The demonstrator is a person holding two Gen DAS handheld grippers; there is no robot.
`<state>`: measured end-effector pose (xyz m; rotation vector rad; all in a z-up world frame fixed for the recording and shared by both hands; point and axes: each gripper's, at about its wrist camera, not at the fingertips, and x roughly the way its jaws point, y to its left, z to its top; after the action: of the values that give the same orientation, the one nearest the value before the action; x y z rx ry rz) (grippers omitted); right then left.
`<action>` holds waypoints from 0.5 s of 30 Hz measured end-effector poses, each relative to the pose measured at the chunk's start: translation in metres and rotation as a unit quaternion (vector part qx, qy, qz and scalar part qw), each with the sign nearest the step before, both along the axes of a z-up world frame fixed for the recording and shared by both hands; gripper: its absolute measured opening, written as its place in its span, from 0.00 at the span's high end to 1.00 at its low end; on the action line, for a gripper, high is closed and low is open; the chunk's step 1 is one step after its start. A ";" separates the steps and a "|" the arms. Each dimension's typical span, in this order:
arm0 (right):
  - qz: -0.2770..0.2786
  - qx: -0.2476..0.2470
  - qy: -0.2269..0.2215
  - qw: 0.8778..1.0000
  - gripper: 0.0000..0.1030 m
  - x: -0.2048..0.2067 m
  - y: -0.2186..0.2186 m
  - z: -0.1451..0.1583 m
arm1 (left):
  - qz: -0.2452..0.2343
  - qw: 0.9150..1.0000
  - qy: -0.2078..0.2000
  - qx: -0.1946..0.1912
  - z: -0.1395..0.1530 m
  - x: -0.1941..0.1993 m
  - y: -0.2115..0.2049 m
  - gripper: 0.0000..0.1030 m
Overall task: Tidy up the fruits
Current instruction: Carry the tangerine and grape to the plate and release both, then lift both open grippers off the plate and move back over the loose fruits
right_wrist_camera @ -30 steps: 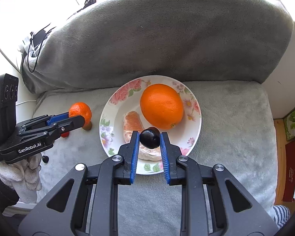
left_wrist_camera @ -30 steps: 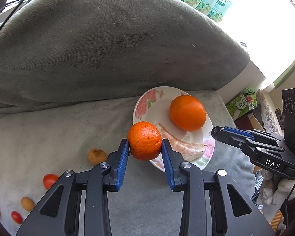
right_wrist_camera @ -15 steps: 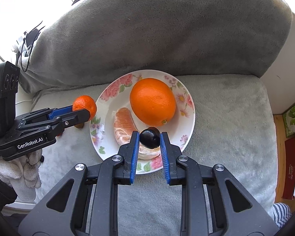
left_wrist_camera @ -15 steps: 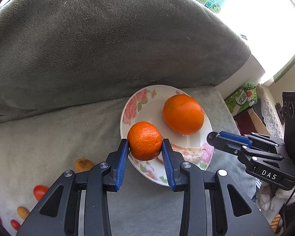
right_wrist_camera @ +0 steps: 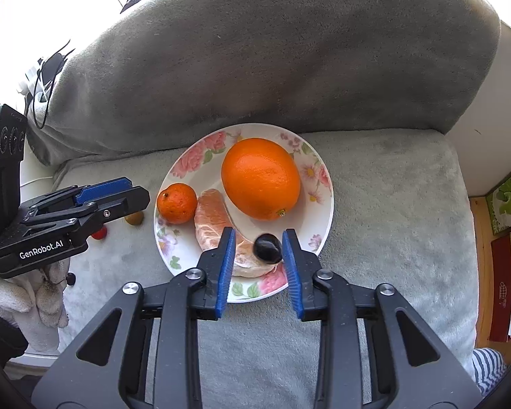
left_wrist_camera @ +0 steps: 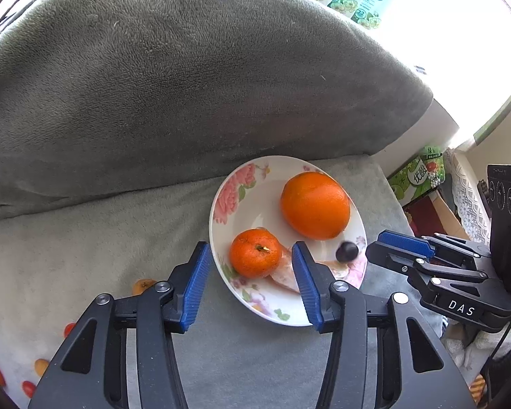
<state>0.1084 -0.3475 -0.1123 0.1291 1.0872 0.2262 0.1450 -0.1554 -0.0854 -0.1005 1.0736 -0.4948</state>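
Mandarin released onto plate, grape blurred, segment half-hidden

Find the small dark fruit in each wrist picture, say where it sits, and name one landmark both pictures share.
Left wrist view: the dark fruit lies at the plate's right edge, below the big orange, beside the right gripper.
Right wrist view: the dark fruit sits low in the middle, between the right gripper's opening jaws, over the peeled segments.
Shared landmark: the big orange on the flowered plate.
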 end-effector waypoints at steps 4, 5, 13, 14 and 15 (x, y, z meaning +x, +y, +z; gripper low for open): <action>-0.007 -0.006 -0.007 1.000 0.40 -0.003 -0.001 0.003 | -0.001 1.000 -0.004 0.004 0.002 -0.002 -0.001 0.41; -0.009 -0.006 -0.008 1.000 0.38 -0.003 -0.002 0.004 | -0.001 1.000 -0.004 0.004 0.002 -0.002 -0.001 0.40; -0.011 -0.010 -0.005 1.000 0.35 -0.007 -0.002 0.006 | 0.007 1.000 -0.007 0.005 0.006 -0.006 0.002 0.31; -0.010 -0.010 -0.005 1.000 0.34 -0.008 -0.001 0.006 | 0.007 1.000 -0.007 0.005 0.007 -0.006 0.003 0.31; -0.009 -0.011 -0.006 1.000 0.34 -0.009 0.000 0.006 | 0.007 1.000 -0.008 0.005 0.008 -0.007 0.003 0.31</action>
<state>0.0992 -0.3478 -0.1062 0.1172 1.0760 0.1979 0.1381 -0.1524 -0.0778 -0.0947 1.0589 -0.4768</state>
